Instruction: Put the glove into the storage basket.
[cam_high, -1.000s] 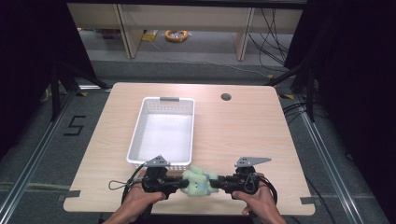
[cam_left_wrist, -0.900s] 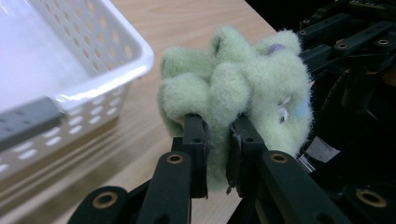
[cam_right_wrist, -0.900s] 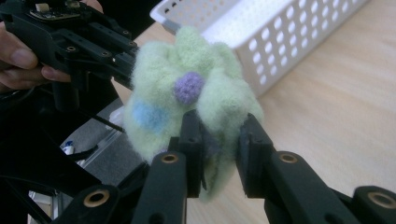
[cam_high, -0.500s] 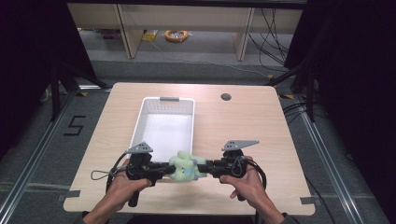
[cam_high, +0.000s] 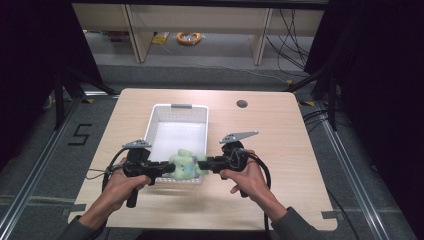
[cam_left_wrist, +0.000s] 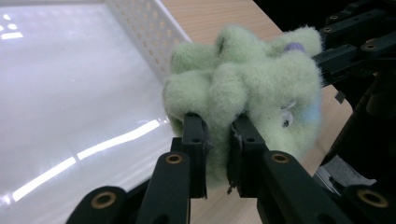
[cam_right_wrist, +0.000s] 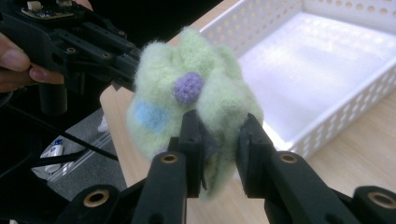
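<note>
A fuzzy pale-green plush toy (cam_high: 186, 164) with a purple knob (cam_right_wrist: 188, 87) and a blue patch hangs in the air over the near rim of the white perforated basket (cam_high: 157, 122). My left gripper (cam_high: 167, 168) is shut on its left side, and in the left gripper view the jaws pinch a fold of the plush toy (cam_left_wrist: 243, 88). From the right, my right gripper (cam_high: 204, 163) is shut on the opposite side, with the plush toy (cam_right_wrist: 187, 100) squeezed between its jaws. Both grippers point at each other, level, one in each hand.
The wooden table (cam_high: 280, 130) has a round hole (cam_high: 242, 104) at the back right. The basket is empty inside. Beyond the table are shelf legs, cables and a yellow coil (cam_high: 188, 37) on the floor. Metal rails run along both sides.
Both hands have lifted the plush toy and carried it away from the table's near edge, from in front of the basket to above its near rim. Both grips have held.
</note>
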